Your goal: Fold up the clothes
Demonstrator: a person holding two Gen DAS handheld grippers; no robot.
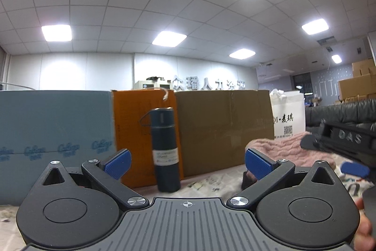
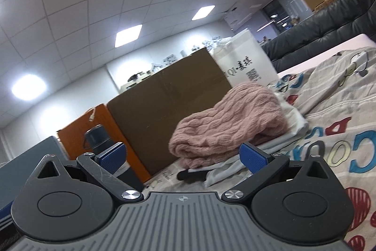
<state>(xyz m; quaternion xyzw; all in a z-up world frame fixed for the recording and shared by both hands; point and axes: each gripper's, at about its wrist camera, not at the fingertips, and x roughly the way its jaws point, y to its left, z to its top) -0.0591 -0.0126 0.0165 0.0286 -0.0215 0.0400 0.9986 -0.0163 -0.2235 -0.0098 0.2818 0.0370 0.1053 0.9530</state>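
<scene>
Your left tongs (image 1: 187,162) are spread wide and hold nothing, facing a dark blue flask (image 1: 165,148) that stands upright against an orange box (image 1: 128,124). Your right tongs (image 2: 182,157) are also wide and empty, tilted toward the pink knitted sweater (image 2: 231,120), which lies bunched on white clothes (image 2: 293,124) on the printed sheet (image 2: 340,114), beside a brown carton (image 2: 164,109).
</scene>
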